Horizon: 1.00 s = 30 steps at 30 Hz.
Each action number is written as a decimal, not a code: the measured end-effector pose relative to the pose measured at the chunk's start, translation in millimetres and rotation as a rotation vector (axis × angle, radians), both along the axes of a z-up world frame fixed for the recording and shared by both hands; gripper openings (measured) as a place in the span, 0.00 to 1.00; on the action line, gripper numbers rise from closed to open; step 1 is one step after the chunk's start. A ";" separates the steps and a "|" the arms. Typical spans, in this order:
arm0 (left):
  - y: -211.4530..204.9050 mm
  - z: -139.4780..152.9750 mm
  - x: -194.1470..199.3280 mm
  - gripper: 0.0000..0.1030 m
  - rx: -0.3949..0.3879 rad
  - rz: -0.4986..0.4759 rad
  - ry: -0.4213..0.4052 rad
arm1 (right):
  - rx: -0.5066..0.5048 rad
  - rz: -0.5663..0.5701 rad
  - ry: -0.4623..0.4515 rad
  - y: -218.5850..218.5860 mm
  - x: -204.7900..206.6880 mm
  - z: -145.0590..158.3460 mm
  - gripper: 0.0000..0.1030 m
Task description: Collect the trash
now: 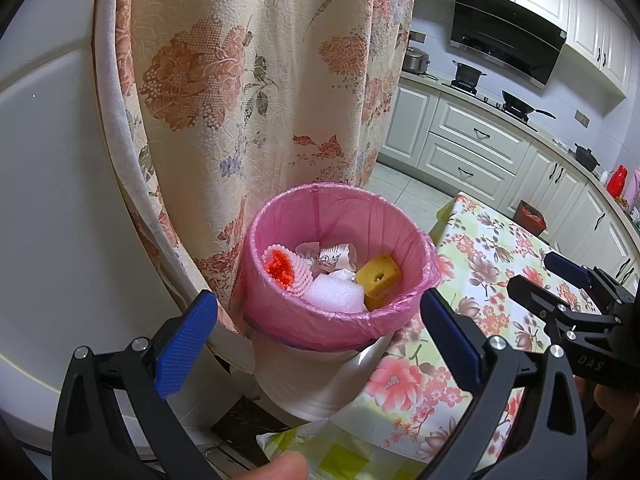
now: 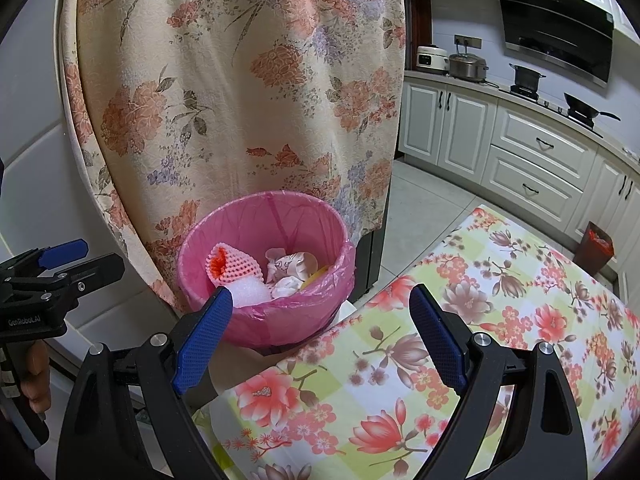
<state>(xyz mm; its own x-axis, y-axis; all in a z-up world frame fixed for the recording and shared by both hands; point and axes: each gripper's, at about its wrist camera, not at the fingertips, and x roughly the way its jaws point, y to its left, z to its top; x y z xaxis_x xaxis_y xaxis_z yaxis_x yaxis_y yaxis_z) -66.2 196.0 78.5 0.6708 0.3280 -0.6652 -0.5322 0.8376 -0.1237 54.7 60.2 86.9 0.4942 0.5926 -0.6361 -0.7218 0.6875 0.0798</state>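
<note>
Left wrist: both grippers' ribbed blue jaws gape empty near crinkly pink-lined bin [image 1: 340, 320].

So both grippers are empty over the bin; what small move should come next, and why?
Probably draw both grippers back from the pink-lined bin. The left gripper and right gripper both stand open and hold nothing, the yellow sponge and foam fruit net already lie inside, and the floral tablecloth shows no trash in view.
</note>
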 end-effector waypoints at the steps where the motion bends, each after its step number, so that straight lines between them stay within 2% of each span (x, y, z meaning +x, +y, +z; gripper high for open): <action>1: -0.4 -0.1 -0.3 0.95 0.000 0.000 0.000 | -0.001 0.000 0.000 0.1 0.0 -0.1 0.82; 27: -0.6 0.7 -0.2 0.95 -0.002 -0.005 -0.001 | -0.002 0.000 0.001 0.4 -0.2 -0.2 0.82; 30: -2.3 2.3 -1.2 0.95 0.021 -0.004 -0.011 | -0.003 -0.001 0.001 0.8 0.1 -0.3 0.82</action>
